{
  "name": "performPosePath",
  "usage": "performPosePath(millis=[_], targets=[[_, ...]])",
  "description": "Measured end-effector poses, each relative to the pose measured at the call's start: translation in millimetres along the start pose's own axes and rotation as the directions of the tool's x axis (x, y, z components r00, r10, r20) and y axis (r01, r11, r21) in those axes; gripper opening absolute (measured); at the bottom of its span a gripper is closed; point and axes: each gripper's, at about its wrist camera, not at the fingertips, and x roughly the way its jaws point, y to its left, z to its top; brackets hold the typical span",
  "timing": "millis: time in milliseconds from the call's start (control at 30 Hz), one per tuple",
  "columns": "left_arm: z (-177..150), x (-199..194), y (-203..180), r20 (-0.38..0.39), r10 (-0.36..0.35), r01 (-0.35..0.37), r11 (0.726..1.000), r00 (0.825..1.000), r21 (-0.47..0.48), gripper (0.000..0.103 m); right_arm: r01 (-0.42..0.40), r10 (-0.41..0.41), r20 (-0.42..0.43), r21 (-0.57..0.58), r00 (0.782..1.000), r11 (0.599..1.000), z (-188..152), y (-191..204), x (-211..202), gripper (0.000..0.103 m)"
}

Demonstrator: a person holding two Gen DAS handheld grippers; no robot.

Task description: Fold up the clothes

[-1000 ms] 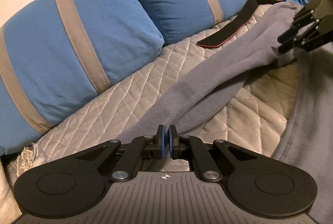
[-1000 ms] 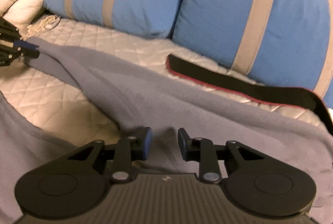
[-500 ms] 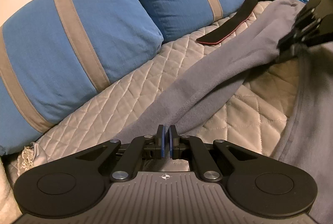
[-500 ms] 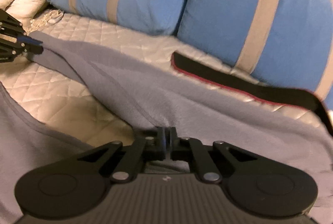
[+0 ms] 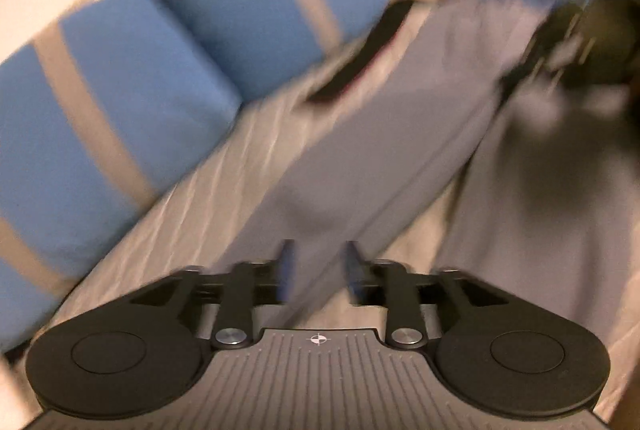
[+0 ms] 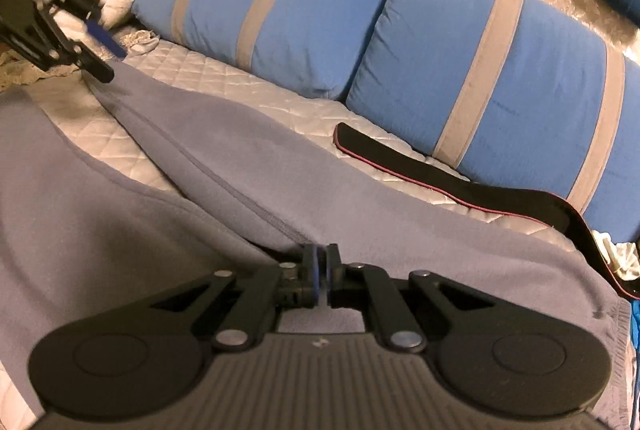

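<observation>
Left tongs [image 5: 316,266] were opening, the grey garment [image 6: 280,166]'s sleeve loose between them; right tongs [image 6: 321,276] stayed clamped on its fabric; folding looked barely begun, the garment sprawled ahead.

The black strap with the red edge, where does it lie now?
In the right wrist view, the black strap lies right of centre on the quilted cover, between the blue pillows behind it and the grey garment in front.

matt fleecy grey garment [image 6: 280,166] on glossy quilted bedspread [image 6: 240,78].
</observation>
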Motion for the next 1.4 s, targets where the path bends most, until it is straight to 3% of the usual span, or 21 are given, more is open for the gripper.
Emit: performPosePath(millis=[67, 333, 633, 900, 1233, 1400], targets=[[10.1, 2.0, -7.9, 0.059, -0.027, 0.028, 1.0, 0.998, -0.006, 0.05, -0.002, 0.002, 0.006, 0.004, 1.0, 1.0, -0.8, -0.2, -0.9, 0.004], [21.0, 58.7, -34.9, -0.051, -0.055, 0.059, 0.994, 0.997, 0.092, 0.048, -0.022, 0.022, 0.023, 0.024, 1.0, 0.999, -2.3, -4.6, -3.3, 0.004], [27.6, 85.9, -18.4, -0.125, -0.11, 0.114, 0.993, 0.986, 0.025, 0.028, -0.039, 0.038, 0.03, 0.031, 0.999, 0.999, -2.0, -9.0, -3.4, 0.004], [29.0, 89.0, -17.4, -0.142, -0.209, 0.212, 0.977, 0.967, 0.005, 0.028, -0.045, 0.044, 0.033, 0.037, 0.999, 0.998, -1.8, -9.5, -4.2, 0.004], [29.6, 96.5, -24.5, -0.148, -0.201, 0.205, 0.979, 0.968, 0.011, 0.028, -0.047, 0.046, 0.035, 0.04, 0.998, 0.998, -1.1, -10.3, -3.5, 0.004], [33.4, 89.8, -26.1, -0.122, -0.185, 0.189, 0.982, 0.975, 0.023, 0.008, -0.048, 0.046, 0.036, 0.041, 0.998, 0.998, -1.2, -11.2, -4.1, 0.004]])
